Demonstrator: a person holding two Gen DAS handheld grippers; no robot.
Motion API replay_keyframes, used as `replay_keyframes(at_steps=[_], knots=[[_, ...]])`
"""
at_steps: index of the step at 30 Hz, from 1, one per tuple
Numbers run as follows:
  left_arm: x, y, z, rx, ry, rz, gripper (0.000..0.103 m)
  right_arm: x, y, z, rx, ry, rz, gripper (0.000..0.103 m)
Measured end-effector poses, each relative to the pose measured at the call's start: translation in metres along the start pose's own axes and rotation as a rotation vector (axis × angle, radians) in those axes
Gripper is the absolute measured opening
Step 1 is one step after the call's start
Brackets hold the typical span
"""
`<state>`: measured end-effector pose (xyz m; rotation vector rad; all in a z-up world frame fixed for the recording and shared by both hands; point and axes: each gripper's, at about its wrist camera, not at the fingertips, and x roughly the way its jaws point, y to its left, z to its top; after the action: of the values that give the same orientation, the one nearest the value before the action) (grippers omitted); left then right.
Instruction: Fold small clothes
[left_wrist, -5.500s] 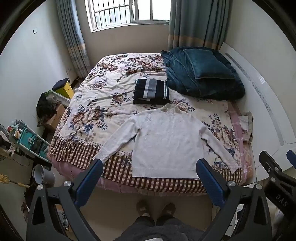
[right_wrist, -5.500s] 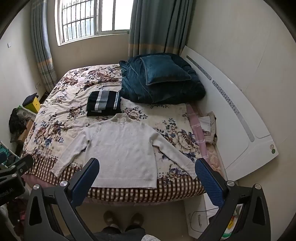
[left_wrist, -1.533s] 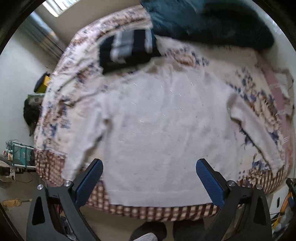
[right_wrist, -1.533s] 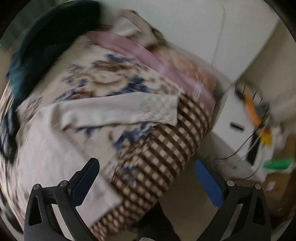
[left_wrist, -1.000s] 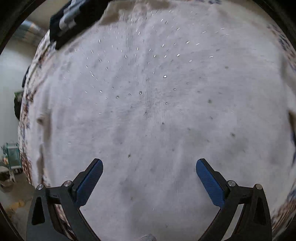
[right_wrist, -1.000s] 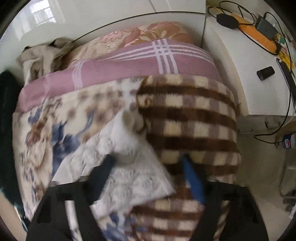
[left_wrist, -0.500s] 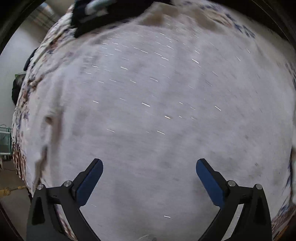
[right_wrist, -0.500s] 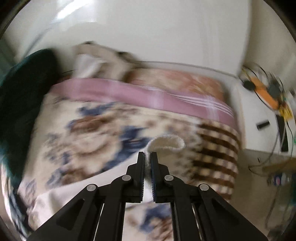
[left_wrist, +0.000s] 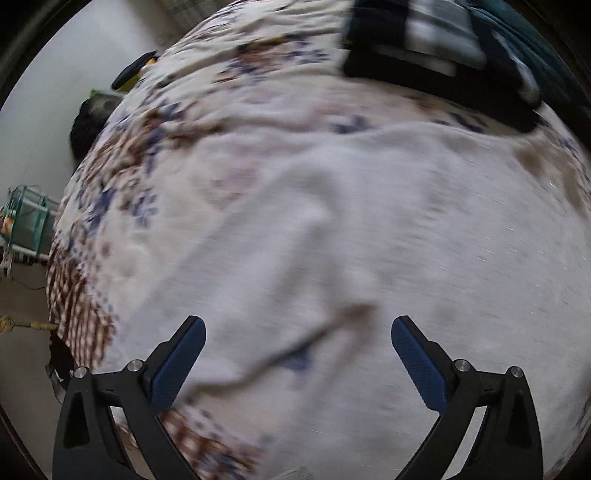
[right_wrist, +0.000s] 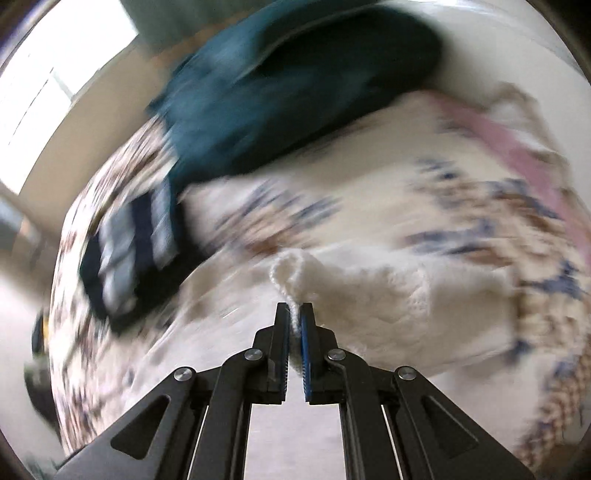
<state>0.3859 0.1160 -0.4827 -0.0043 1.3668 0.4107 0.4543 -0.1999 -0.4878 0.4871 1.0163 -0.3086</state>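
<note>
Right hand-held gripper (right_wrist: 294, 314) pinched tight on the white sweater (left_wrist: 406, 229) cuff (right_wrist: 291, 269), above the bed (left_wrist: 155, 122). Left hand-held gripper (left_wrist: 297, 358) wide open, holding nothing, near the other sleeve. Best to carry the cuff slowly across, keeping the sleeve flat.

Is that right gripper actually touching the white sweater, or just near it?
Touching. In the right wrist view, the right gripper is shut on a fold of the white sweater: knit fabric sits squeezed between both fingers, with a loop poking out above the tips.
</note>
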Motion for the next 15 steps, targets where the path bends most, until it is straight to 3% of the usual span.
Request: replay_keyframes(at_steps=[4,8,12,15], knots=[[0.014,0.04,0.005,-0.026,0.013,0.032,0.103,0.077,0.115,-0.065,-0.197,0.131,0.026,0.006],[0.023,0.068,0.007,-0.053,0.024,0.05,0.103,0.114,0.186,-0.126,-0.323,0.211,0.027,0.006],[0.027,0.078,0.013,-0.059,0.032,0.041,0.103,0.124,0.22,-0.154,-0.396,0.258,0.054,0.006],[0.021,0.077,0.019,-0.053,0.015,0.039,0.103,0.14,0.224,-0.155,-0.403,0.413,0.12,0.009]])
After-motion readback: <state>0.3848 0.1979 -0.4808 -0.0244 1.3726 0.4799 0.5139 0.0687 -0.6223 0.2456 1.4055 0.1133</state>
